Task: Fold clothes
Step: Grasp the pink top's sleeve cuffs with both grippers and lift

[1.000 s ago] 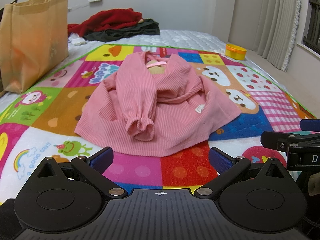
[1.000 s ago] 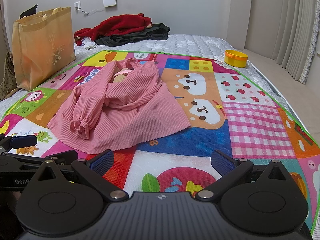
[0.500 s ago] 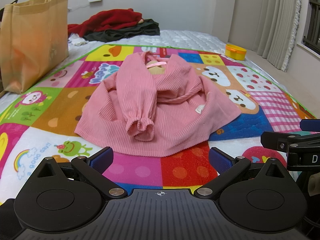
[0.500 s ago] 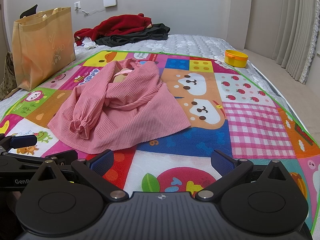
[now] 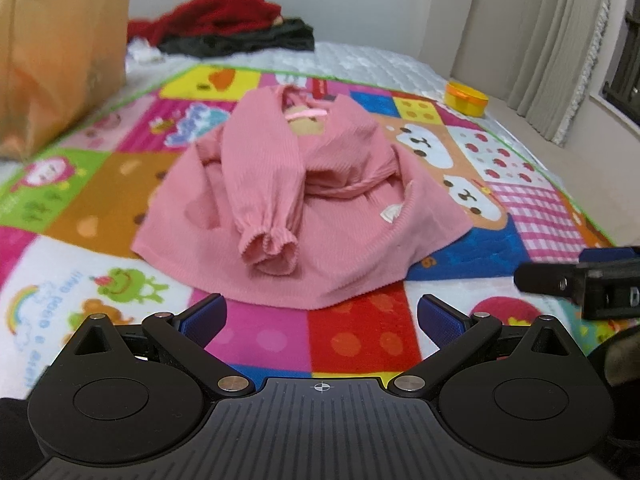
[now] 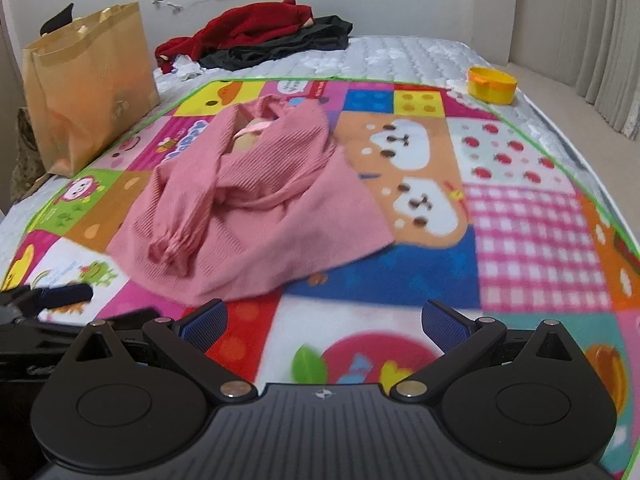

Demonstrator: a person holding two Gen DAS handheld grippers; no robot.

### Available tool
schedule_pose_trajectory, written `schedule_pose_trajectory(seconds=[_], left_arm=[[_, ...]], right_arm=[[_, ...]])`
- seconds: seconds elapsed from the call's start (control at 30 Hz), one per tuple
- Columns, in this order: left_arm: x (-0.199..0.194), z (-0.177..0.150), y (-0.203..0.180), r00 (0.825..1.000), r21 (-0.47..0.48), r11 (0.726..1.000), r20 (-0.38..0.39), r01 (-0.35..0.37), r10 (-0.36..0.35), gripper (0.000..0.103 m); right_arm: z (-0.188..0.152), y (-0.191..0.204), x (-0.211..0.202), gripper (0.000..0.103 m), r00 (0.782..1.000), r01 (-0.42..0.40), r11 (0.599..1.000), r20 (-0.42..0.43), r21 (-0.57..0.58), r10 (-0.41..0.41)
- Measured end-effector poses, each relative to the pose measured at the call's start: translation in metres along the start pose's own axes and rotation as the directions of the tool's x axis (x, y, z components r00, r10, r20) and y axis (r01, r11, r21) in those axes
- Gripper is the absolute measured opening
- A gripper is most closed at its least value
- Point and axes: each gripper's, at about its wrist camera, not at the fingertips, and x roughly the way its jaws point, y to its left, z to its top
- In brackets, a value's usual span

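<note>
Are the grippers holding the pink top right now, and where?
No, nothing is held. The left gripper and right gripper are both open with bare space between their fingers. The pink top lies on the colourful mat, untouched.

Left gripper (image 5: 322, 316) and right gripper (image 6: 325, 320) side by side, jaws wide apart, apparently holding nothing.

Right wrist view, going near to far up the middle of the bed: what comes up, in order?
Right claw, open → colourful play mat → pink garment → grey quilted bedding → red and dark clothes pile by the wall.
</note>
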Motion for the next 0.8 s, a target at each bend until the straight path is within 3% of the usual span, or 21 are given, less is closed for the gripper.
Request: schedule_pose_trajectory(seconds=[0.13, 0.33, 0.5, 0.6, 0.73, 0.8], left_arm=[[0.018, 0.024, 0.007, 0.999, -0.005, 0.999, 0.000, 0.035, -0.035, 0.103], [0.063, 0.069, 0.021, 0.998, 0.038, 0.999, 0.050, -0.028, 0.026, 0.103], [0.108, 0.074, 0.044, 1.000, -0.001, 1.000, -0.009, -0.026, 0.026, 0.103], [0.129, 0.066, 0.055, 0.994, -0.003, 0.999, -0.103, -0.039, 0.039, 0.103], [0.144, 0.061, 0.064, 0.986, -0.012, 0.999, -0.159, -0.048, 0.046, 0.103], [0.144, 0.059, 0.062, 0.986, 0.004, 0.998, -0.158, -0.055, 0.055, 0.103]], right_arm=[[0.032, -0.016, 0.032, 0.103, 0.999, 0.022, 1.000, -0.034, 0.022, -0.021], [0.058, -0.052, 0.108, 0.103, 0.987, 0.008, 0.981, -0.160, 0.196, 0.024], [0.043, -0.077, 0.152, 0.103, 0.971, -0.018, 0.926, -0.216, 0.377, 0.106], [0.028, -0.092, 0.165, 0.103, 0.963, -0.043, 0.870, -0.210, 0.490, 0.166], [0.022, -0.080, 0.169, 0.103, 0.969, -0.012, 0.895, -0.217, 0.446, 0.121], [0.021, -0.064, 0.173, 0.103, 0.967, 0.022, 0.939, -0.246, 0.343, 0.067]])
